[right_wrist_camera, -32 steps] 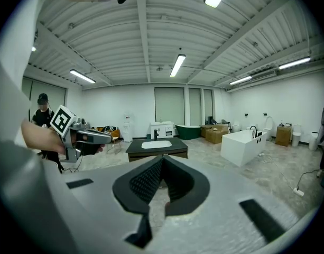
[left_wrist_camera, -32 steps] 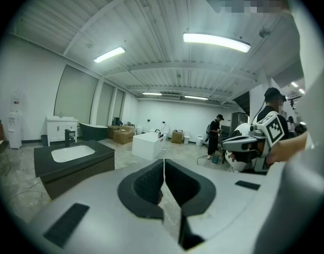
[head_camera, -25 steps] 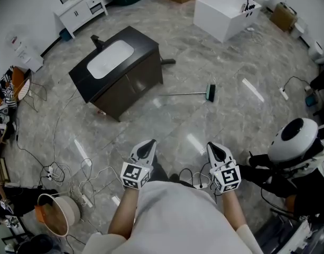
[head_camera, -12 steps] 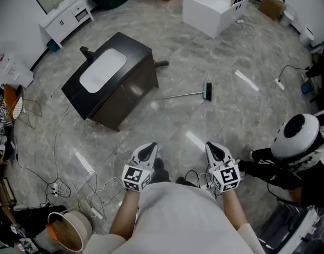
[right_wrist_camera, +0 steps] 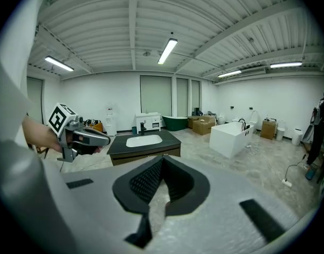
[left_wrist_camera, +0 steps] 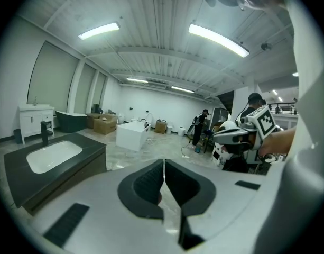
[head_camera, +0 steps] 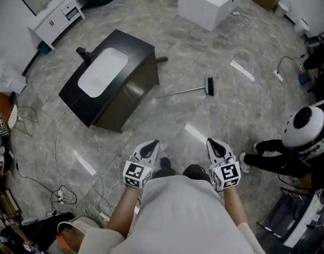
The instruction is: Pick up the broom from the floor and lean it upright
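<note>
The broom [head_camera: 189, 90] lies flat on the marble floor in the head view, its thin metal handle pointing left toward the dark vanity and its green head [head_camera: 209, 85] at the right. Both grippers hang well short of it, close to my body. My left gripper [head_camera: 150, 146] is shut with nothing in it, its tips meeting in the left gripper view [left_wrist_camera: 164, 164]. Empty as well, my right gripper [head_camera: 212, 143] is shut, the tips touching in the right gripper view [right_wrist_camera: 163, 160]. The broom does not show in either gripper view.
A dark vanity with a white basin [head_camera: 110, 77] stands left of the broom. A white bathtub [head_camera: 206, 3] sits at the back, a white cabinet [head_camera: 55, 18] at far left. Cables [head_camera: 72, 187] trail on the floor at left. A person in a white helmet [head_camera: 305, 127] crouches at right.
I have walked forward: the vanity and broom have slid nearer and lower in the head view. Both grippers stay shut and level with each other in front of me.
</note>
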### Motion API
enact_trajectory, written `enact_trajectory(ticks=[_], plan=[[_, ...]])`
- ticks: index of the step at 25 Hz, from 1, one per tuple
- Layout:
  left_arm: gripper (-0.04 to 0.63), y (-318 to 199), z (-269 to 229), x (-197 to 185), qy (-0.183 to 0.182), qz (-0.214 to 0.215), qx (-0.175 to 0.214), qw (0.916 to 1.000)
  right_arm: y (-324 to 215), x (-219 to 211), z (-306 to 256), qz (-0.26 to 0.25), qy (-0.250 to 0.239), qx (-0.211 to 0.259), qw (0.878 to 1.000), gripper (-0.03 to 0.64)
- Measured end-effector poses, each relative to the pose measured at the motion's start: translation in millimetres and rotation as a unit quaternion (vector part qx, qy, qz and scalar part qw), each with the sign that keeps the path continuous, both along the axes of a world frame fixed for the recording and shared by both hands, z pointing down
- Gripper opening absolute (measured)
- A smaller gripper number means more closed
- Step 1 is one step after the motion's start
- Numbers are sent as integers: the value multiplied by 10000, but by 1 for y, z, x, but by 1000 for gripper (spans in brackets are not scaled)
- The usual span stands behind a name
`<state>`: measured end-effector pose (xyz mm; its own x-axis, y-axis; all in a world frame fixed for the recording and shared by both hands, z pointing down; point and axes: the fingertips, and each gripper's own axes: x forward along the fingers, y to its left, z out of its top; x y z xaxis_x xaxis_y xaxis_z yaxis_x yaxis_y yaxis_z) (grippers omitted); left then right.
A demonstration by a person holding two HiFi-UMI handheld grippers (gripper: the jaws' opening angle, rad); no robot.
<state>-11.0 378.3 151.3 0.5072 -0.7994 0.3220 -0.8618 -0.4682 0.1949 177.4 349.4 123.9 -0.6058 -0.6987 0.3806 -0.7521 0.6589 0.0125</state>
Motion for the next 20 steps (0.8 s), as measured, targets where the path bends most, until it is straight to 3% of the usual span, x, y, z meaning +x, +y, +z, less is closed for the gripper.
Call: enact_trajectory(ticks=[8,20], plan=[[11,-20,18,-19,65,135,-183,9997,-22,-30,6,-10,130,-92,9999,0],[11,-108,48,13,2,-26,-544,9985,-136,-7,29,-322,68,-232,9992,0]])
